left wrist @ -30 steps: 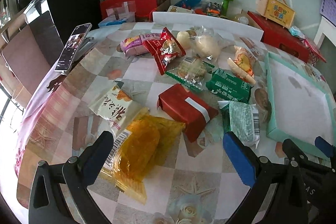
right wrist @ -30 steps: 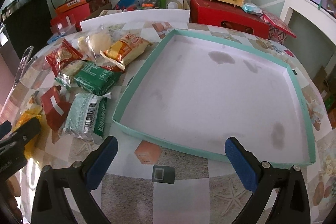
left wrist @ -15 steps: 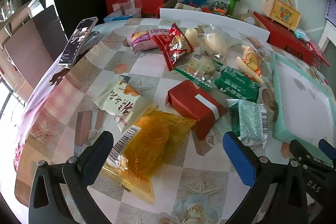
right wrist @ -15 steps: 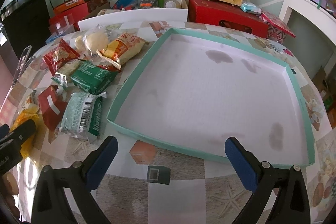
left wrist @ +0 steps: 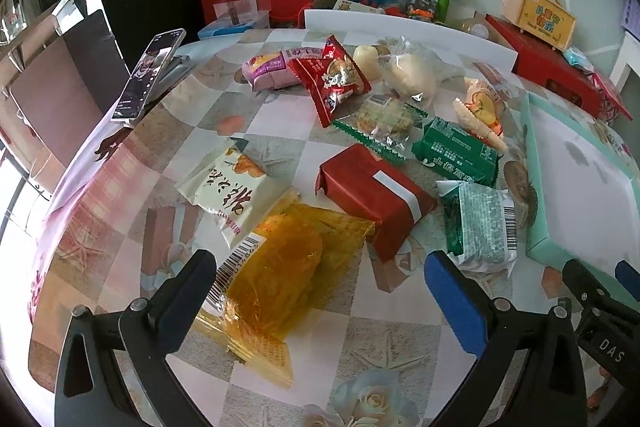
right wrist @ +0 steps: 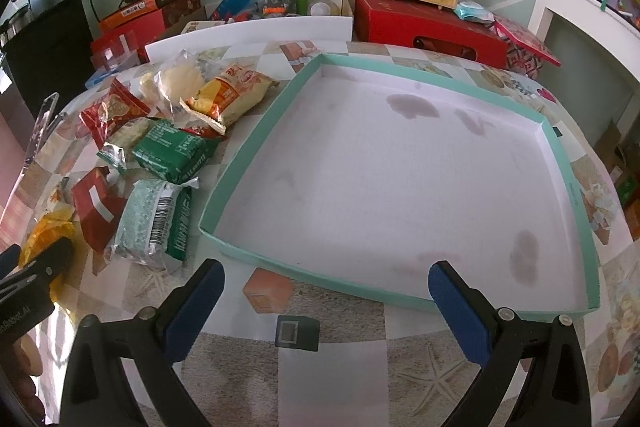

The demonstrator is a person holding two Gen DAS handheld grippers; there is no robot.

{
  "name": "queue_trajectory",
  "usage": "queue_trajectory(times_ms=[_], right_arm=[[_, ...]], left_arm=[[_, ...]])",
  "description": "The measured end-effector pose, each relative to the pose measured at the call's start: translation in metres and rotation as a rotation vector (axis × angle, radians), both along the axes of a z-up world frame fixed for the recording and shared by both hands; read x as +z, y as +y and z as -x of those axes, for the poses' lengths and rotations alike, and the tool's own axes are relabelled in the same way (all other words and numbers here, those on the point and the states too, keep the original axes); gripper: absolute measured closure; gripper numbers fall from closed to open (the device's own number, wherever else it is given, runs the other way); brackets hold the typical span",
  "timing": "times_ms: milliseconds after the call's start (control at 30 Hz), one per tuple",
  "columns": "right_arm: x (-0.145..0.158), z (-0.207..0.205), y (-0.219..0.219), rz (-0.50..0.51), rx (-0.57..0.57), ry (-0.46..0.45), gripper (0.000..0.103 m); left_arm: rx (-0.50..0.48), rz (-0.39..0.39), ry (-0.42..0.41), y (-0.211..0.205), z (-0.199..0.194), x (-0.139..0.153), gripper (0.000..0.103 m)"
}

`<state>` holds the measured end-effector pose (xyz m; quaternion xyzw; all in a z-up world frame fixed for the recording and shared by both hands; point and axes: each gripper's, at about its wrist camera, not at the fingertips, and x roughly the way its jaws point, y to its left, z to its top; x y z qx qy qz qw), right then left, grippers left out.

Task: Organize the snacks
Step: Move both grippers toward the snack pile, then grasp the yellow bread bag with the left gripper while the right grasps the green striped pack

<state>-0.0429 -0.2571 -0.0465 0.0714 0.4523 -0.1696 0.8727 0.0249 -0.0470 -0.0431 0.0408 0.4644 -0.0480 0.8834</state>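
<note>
The left gripper (left wrist: pixel 320 291) hovered with its blue-padded jaws spread wide and empty, the translucent orange snack packet (left wrist: pixel 280 267) lying on the table between and just ahead of its fingers. Beyond that lay the red wrapped block with a white band (left wrist: pixel 376 193), and to its right the pale green barcoded packet (left wrist: pixel 480 227). The right gripper (right wrist: pixel 326 301) was likewise wide and empty, poised before the near rim of the shallow teal-edged white tray (right wrist: pixel 304 271), which held no snacks.
</note>
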Motion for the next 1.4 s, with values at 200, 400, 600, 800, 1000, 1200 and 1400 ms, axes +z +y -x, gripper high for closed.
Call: queue_trajectory(times_ms=[200,400,600,800,1000,1200,1400], right_arm=[[0.000,0.000,0.000,0.002,0.000,0.001,0.000],[0.000,0.000,-0.001,0.003,0.000,0.001,0.000],[0.004,0.001,0.002,0.011,0.009,-0.021,0.000],[0.027,0.003,0.033,0.065,0.134,-0.144,0.000],[0.026,-0.005,0.068,0.053,0.248,-0.146,0.000],[0.022,-0.010,0.091,-0.008,0.324,-0.167,0.000],[0.012,-0.019,0.102,-0.031,0.359,-0.147,0.000]], left_arm=[[0.004,0.002,0.006,0.001,0.000,-0.001,0.000],[0.007,0.002,0.010,0.002,-0.001,-0.002,0.000],[0.012,0.009,0.012,0.004,-0.001,-0.001,0.000],[0.077,0.066,0.019,0.022,-0.004,0.004,0.000],[0.118,0.062,0.041,0.036,-0.006,0.000,0.000],[0.159,0.071,0.060,0.050,-0.011,-0.008,0.000],[0.171,0.117,0.071,0.059,-0.014,-0.013,0.009]])
